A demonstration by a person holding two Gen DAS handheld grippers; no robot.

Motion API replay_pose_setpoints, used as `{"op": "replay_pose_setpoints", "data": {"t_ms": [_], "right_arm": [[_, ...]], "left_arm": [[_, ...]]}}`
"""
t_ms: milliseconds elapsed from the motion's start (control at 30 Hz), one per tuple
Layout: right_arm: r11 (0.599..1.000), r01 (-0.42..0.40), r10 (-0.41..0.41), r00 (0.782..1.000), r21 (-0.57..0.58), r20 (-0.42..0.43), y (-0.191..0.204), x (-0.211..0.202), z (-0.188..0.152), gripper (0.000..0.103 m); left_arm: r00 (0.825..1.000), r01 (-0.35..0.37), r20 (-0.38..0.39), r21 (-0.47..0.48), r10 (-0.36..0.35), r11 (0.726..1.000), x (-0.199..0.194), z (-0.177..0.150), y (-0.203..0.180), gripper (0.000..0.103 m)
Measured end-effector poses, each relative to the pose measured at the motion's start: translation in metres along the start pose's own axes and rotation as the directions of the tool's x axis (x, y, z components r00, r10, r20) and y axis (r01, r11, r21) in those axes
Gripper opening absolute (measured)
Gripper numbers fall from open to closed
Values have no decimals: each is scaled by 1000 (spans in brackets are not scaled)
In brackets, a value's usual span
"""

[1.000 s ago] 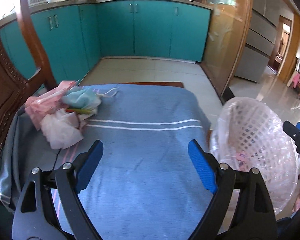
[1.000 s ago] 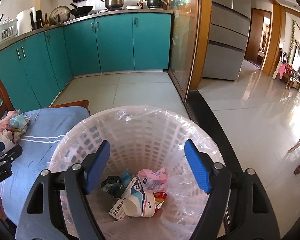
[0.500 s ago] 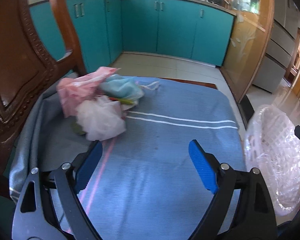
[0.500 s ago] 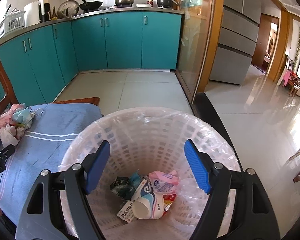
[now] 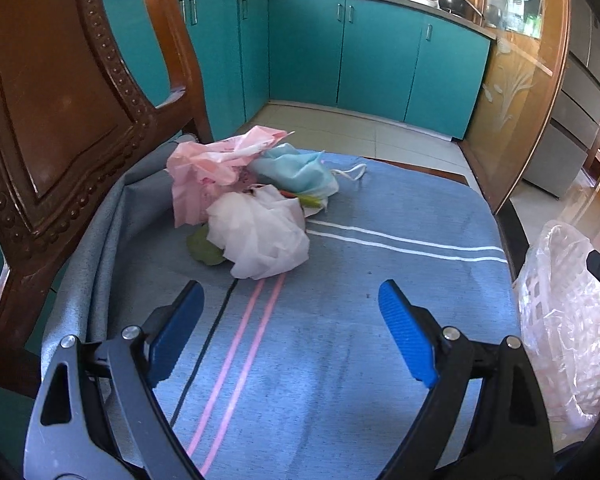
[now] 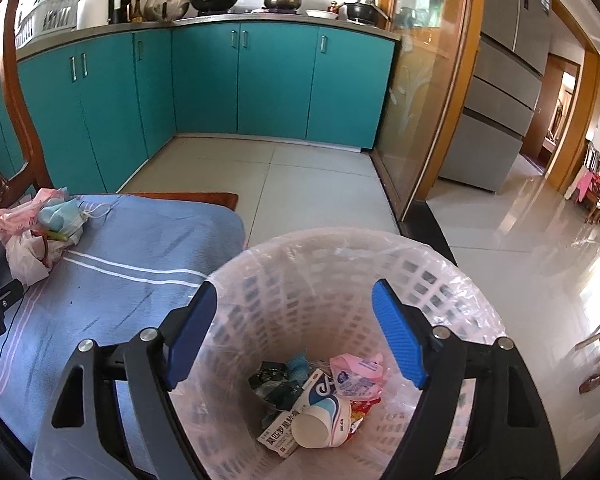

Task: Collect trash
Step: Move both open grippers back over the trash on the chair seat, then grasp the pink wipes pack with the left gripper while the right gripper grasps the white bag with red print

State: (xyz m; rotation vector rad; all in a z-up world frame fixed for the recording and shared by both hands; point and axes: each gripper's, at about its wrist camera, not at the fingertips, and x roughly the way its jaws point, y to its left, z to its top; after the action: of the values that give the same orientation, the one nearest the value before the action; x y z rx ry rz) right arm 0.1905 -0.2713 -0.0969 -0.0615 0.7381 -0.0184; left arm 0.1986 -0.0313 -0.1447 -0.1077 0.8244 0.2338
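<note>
From the left wrist, one trash heap [image 5: 252, 204] is seen on the blue cloth [image 5: 340, 320], beyond the spread, empty left gripper [image 5: 288, 332]. From the right wrist, the right gripper [image 6: 292, 332], jaws opening and empty, is held over one lined basket [image 6: 452, 280] beside that cloth; one paper cup [image 6: 320, 424] lies inside.

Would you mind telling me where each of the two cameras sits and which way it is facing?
Left wrist: rides the left gripper, angled down over the blue cloth toward the trash pile by the chair back; its own open fingers show.
Right wrist: rides the right gripper, angled down into the lined basket holding a paper cup and wrappers; its jaws are opening, nothing between them.
Shared: cloth, trash pile, basket, teal cabinets; each sees the other gripper's tip.
</note>
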Motion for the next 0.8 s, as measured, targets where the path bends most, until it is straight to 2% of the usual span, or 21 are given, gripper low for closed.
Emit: {"op": "replay_pose_setpoints", "data": {"t_ms": [367,467,633,733,800], "right_arm": [[999,-30,29,1000,-40,-7,29,7,6,79],[995,-97,97,995,-23,-9,35,6,10,79],[962,-268,270,961,52,-53,50,18,38,79],[953,-299,301,951,42,-74,71,29,53,79],[950,-312,312,946,19,-91,88,37,59,79]], "left_arm": [[1000,-23,-3,-11,23,1000,2,2,16,91],[1000,-6,4,-43,6,999,-2,8,30,91],[1000,-18,11,-50,19,999,3,25,44,91],[1000,-11,-19,-46,10,999,13,35,46,91],[1000,-7,15,-76,8,997,1,43,56,91]]}}
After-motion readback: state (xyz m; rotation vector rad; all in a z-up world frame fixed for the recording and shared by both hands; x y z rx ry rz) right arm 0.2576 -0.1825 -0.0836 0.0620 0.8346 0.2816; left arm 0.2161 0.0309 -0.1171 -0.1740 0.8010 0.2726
